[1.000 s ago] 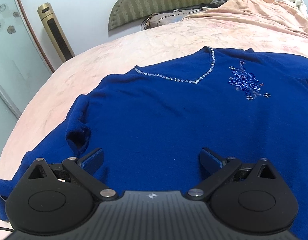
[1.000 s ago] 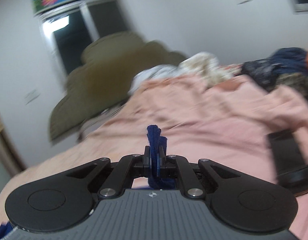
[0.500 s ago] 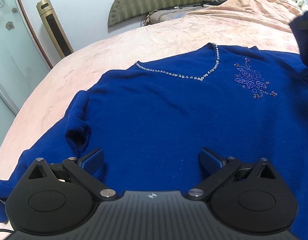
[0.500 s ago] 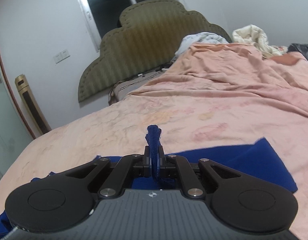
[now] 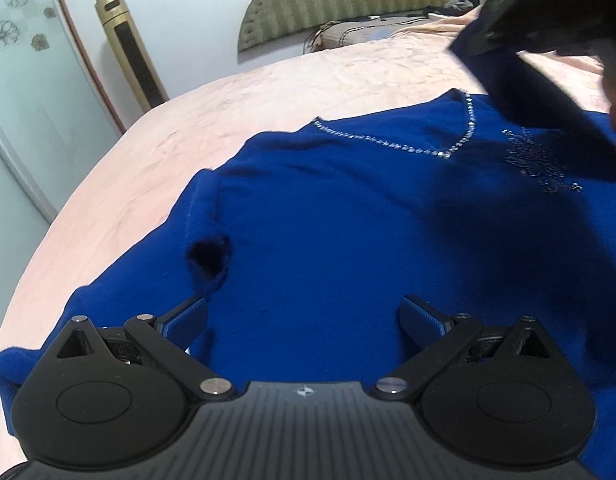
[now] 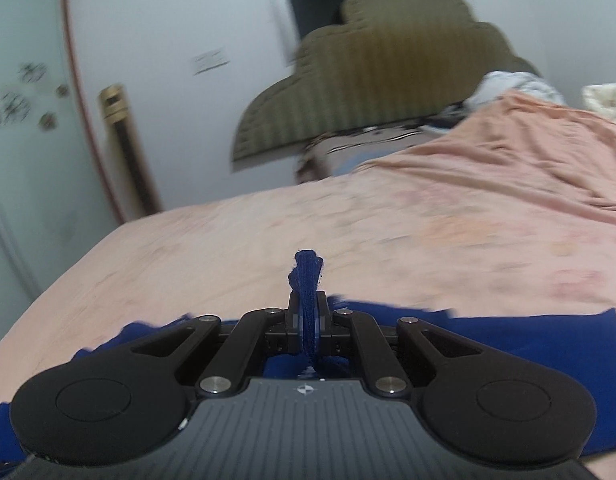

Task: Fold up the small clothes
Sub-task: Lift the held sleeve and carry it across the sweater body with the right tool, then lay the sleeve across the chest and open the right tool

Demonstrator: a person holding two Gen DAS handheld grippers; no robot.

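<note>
- The blue sweater [image 5: 348,240] lies flat and face up on the pink bed [image 5: 267,92]. Its beaded V-neck [image 5: 448,152] points toward the headboard [image 5: 348,4], and its body covers the near part of the bed.
- The right gripper [image 6: 306,328] has its jaws pressed together on a fold of blue cloth, which sticks up between the pads. I judge that this is the right sleeve [image 5: 548,92] of the sweater. In the left wrist view the sleeve hangs from the gripper at the top right, lifted above the beaded flower [image 5: 540,164] on the chest.
- The left gripper [image 5: 303,320] is spread wide and holds nothing. It hovers above the lower body of the sweater, near the left armpit, where a small dark pucker [image 5: 207,260] shows.
- The step in hand seems to be to fold the right sleeve across the chest. To do it well, carry the sleeve low and level toward the left side of the bed, so that it makes a straight fold line at the shoulder.
- Keep the pinch firm until the cuff lies on the body. The knit looks soft and can slip or drag the shoulder with it.
- The left gripper can press on the body near the hem to stop the whole sweater from sliding on the bed.
- Lay the sleeve flat, without a twist, and below the neckline.
- The left sleeve [image 5: 87,320] lies stretched toward the near left corner of the bed and is not folded yet; the pucker should be smoothed before that fold.
</note>
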